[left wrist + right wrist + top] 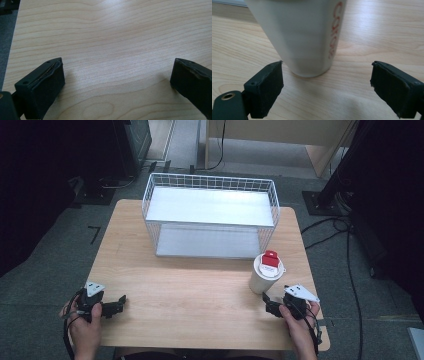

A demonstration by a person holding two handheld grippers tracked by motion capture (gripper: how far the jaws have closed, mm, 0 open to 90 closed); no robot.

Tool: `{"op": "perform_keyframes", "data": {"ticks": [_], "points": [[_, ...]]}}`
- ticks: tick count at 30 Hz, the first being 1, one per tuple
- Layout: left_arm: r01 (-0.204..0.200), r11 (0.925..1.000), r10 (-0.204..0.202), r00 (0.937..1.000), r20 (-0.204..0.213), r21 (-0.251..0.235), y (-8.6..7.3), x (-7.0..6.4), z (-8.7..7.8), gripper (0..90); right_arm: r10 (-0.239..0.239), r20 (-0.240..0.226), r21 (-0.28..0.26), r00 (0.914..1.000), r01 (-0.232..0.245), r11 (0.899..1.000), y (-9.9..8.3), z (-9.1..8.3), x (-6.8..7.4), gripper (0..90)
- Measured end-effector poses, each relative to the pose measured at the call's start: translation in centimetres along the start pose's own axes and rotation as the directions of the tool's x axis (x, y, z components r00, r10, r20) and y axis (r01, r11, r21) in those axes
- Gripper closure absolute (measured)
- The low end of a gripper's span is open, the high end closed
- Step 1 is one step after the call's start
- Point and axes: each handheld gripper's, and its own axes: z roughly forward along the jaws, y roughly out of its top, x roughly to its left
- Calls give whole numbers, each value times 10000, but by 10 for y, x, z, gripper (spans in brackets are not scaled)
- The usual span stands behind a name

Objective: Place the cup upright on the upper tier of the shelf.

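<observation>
Standing upright on the tabletop at four o'clock, the white paper cup faces the released right hand-held gripper, untouched; the left hand-held gripper, at eight o'clock, likewise gapes released.

High view: above near edge, facing forward-down over whole bench. Left claw view: close, bare wood. Right claw view: close on cup, shared with high view.

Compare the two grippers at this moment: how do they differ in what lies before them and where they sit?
The right gripper faces a white cup just ahead of its jaws; the left gripper faces bare wooden table. The right sits at the table's right edge, the left at its left. Both are open and hand-held.
</observation>
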Motion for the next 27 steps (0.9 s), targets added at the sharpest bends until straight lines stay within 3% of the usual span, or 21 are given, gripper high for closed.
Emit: {"op": "perform_keyframes", "data": {"ticks": [6,9,15,27], "points": [[-1,10000,1,10000,0,0,0,0,0,0,207,139,-226,9997,-204,9995,10,7,5,93],[-2,10000,2,10000,-1,1,0,0,0,0,273,-76,-301,9996,-275,9992,16,11,8,57],[0,10000,0,10000,-1,1,0,0,0,0,225,-179,-753,9996,-238,9969,26,17,16,75],[-10,10000,10,10000,-3,0,0,0,0,0,610,-46,-1732,9981,-609,9830,36,28,24,86]]}}
